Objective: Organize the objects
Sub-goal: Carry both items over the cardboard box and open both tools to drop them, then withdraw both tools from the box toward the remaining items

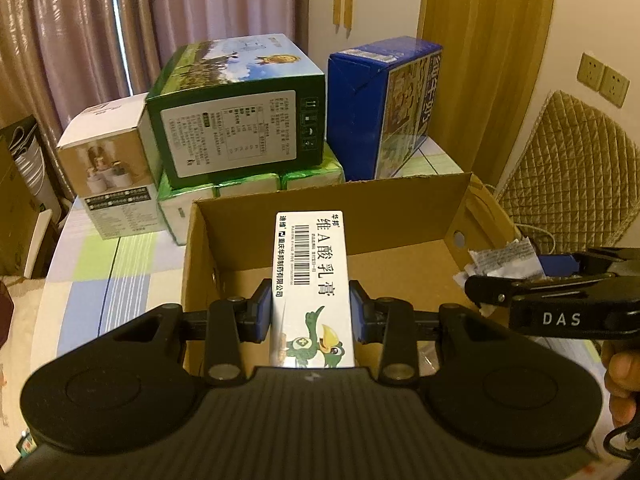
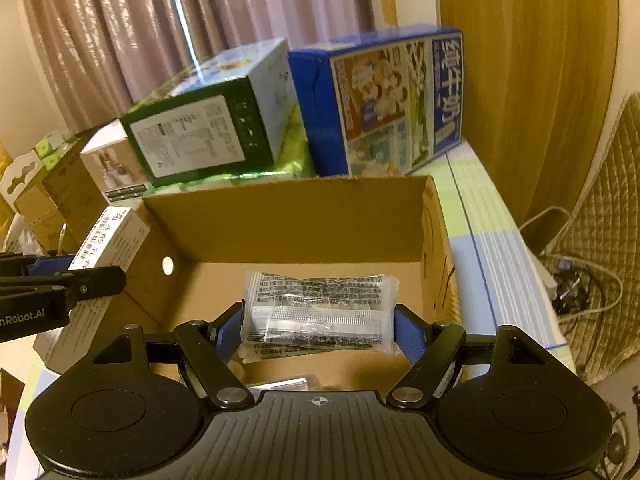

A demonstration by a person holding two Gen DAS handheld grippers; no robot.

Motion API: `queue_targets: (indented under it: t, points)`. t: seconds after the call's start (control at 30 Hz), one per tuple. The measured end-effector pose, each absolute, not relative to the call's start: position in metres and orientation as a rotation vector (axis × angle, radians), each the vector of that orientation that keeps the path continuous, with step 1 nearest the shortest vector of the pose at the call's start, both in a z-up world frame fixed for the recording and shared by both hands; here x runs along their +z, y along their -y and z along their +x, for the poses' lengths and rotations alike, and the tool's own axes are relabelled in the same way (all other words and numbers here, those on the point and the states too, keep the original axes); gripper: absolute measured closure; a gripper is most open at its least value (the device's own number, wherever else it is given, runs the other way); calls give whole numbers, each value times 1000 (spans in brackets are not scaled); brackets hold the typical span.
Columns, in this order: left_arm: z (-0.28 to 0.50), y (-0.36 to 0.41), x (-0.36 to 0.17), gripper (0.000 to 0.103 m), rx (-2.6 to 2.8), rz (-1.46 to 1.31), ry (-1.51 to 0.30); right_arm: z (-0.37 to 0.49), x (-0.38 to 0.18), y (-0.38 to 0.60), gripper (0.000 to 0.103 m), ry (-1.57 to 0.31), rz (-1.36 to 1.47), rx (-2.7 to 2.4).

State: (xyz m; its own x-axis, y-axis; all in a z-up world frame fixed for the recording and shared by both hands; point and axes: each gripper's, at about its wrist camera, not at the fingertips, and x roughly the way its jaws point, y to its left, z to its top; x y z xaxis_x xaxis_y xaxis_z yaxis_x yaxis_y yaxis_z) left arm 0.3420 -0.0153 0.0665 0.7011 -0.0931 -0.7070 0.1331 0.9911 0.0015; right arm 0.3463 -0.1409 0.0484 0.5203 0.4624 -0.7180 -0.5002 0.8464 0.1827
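Holding both items over the open brown cardboard box [image 1: 400, 216] on the desk [image 1: 120, 256]. Left gripper [image 1: 312, 308] is clamped on a long white ointment carton with a green bird print [image 1: 312, 280], above the box's left part. Right gripper [image 2: 316, 324] grips a clear printed plastic packet [image 2: 320, 308] by its ends, above the box floor. Step judged: depositing items into the box. Next move calls for lowering each clear of the walls, then opening the jaws.
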Motion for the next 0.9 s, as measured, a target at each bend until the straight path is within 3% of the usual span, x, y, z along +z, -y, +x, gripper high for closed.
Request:
queue_targets:
  t: [0.2, 0.3, 0.57, 0.7, 0.9]
  points:
    - [361, 16, 52, 70, -122, 42, -786, 353, 37, 139, 29, -868, -50, 569]
    - [367, 12, 47, 61, -117, 14, -786, 355, 34, 140, 29, -873, -40, 567]
    - [352, -10, 53, 58, -98, -26, -762, 358, 27, 133, 28, -867, -24, 576]
    - [341, -19, 59, 56, -93, -35, -748, 360, 30, 131, 9, -825, 45, 642]
    - [319, -26, 62, 49, -71, -20, -732, 348, 45, 140, 8, -790, 55, 635]
